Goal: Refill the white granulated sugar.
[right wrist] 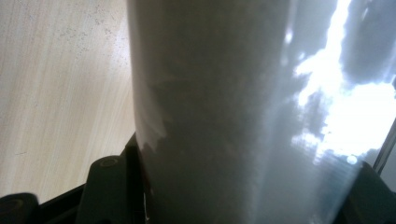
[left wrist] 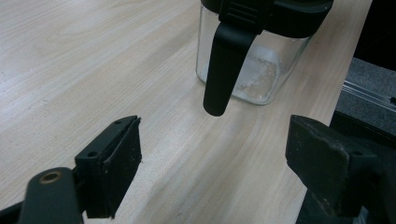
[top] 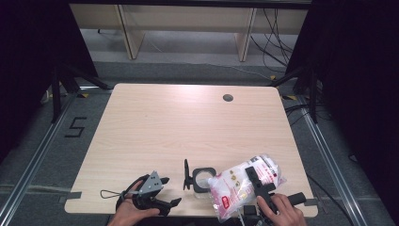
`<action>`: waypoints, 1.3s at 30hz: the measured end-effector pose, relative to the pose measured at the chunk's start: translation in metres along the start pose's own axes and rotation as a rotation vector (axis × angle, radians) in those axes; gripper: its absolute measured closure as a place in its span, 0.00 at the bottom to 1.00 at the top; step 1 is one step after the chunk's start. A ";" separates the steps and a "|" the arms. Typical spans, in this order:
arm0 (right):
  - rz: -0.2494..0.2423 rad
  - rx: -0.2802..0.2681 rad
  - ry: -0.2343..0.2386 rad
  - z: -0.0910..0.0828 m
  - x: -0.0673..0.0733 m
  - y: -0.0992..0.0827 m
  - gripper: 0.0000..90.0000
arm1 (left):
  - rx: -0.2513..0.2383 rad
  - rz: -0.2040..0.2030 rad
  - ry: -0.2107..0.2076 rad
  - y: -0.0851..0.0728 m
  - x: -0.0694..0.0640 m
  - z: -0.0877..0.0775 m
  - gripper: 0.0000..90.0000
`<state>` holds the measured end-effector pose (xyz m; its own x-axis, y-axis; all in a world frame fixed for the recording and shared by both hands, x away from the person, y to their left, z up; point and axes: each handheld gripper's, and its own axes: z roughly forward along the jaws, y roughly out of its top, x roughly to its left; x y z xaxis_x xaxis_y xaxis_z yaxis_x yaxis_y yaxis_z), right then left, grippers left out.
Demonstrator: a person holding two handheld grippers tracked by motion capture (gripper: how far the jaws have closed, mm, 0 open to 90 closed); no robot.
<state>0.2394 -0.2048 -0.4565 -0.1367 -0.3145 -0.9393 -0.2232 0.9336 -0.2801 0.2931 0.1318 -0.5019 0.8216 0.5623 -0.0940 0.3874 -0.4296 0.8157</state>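
Jar (left wrist: 254, 70) holds thin white residue; right gripper (top: 260, 187) fingers grip bag (top: 244, 186); left gripper (left wrist: 215, 163) fingers spread.

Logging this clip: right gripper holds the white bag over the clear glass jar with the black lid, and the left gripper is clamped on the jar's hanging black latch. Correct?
Not quite. The left gripper is open, jaws apart, short of the hanging black latch of the clear glass jar, per the left gripper view. The rest stands.

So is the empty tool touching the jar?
Apart. In the left gripper view, bare table shows between the open left tool and the jar.
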 end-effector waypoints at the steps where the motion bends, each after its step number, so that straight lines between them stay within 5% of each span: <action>1: 0.000 0.000 0.000 0.000 0.000 0.000 0.47 | 0.000 0.000 0.000 0.000 0.000 0.000 0.20; 3: 0.022 0.012 0.005 -0.001 0.002 0.000 0.47 | 0.007 0.006 0.001 0.000 0.001 -0.001 0.20; 6: -0.047 0.010 0.011 0.000 -0.003 -0.001 0.47 | -0.008 -0.008 0.002 0.000 -0.001 0.001 0.20; 10: -0.001 -0.001 -0.001 0.000 -0.001 -0.001 0.47 | -0.007 0.011 0.000 0.000 0.000 0.001 0.20; 20: -0.037 0.018 0.006 -0.002 -0.002 -0.003 0.47 | -0.006 0.008 0.004 0.000 -0.001 0.001 0.20; 21: -0.004 0.000 -0.008 -0.001 -0.001 -0.002 0.47 | -0.003 -0.002 0.007 -0.001 -0.001 0.000 0.20; 31: 0.005 0.011 -0.010 -0.002 0.001 -0.001 0.47 | -0.003 0.000 0.005 -0.002 -0.001 -0.001 0.20; 32: -0.026 -0.002 -0.016 -0.001 -0.002 -0.001 0.47 | 0.004 0.003 0.006 -0.001 -0.002 -0.001 0.20; 39: -0.035 -0.004 -0.024 -0.001 -0.003 -0.001 0.47 | 0.016 0.004 0.000 -0.001 -0.001 -0.001 0.20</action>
<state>0.2391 -0.2050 -0.4535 -0.1056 -0.3423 -0.9336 -0.2308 0.9217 -0.3118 0.2910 0.1328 -0.5020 0.8231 0.5606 -0.0902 0.3905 -0.4436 0.8067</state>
